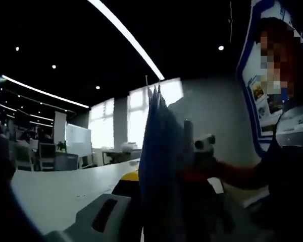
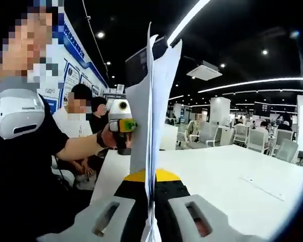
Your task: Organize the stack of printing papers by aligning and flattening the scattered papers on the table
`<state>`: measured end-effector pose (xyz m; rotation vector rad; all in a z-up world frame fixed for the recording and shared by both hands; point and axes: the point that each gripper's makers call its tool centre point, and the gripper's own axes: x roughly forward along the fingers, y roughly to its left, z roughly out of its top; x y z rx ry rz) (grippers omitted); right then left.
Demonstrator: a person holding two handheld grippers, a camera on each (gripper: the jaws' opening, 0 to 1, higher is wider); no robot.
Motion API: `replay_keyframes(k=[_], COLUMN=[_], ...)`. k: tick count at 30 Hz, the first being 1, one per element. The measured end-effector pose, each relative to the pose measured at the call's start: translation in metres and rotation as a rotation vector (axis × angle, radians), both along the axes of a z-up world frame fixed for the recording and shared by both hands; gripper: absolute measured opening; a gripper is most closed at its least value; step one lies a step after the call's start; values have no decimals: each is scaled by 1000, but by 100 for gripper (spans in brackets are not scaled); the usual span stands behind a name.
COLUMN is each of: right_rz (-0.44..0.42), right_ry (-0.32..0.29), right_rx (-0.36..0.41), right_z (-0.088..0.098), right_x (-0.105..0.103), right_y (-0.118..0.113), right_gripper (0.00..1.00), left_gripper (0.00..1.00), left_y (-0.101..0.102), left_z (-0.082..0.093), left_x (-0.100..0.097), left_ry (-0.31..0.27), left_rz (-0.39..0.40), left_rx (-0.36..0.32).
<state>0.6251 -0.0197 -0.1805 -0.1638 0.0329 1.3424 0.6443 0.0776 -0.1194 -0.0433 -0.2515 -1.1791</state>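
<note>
White table (image 2: 232, 171) below — both grippers (image 2: 152, 214) (image 1: 141, 212) pinch the upright paper stack (image 2: 151, 111) edge-on.

Backlit dimness, ceiling-strip glare, fisheye warp

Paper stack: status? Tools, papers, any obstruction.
Right tool shut on paper stack, held upright, edge-on. Left tool at the stack's far side; grip can't be told. Sheet tops uneven. White table beneath.
</note>
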Motion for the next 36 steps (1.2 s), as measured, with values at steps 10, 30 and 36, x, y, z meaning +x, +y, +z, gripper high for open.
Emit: replay_keyframes(k=[10, 30, 36], right_rz=[-44, 24, 25], right_ry=[-145, -294, -307], right_rx=[-227, -417, -414], right_z=[26, 27, 29], right_x=[11, -10, -10], right_y=[-10, 16, 17], right_gripper=[0, 0, 0], left_gripper=[40, 34, 16], left_y=[19, -24, -32], left_z=[76, 54, 34], left_x=[-10, -35, -37], left_ry=[-183, -252, -273], left_rz=[90, 36, 7], left_rx=[67, 456, 514])
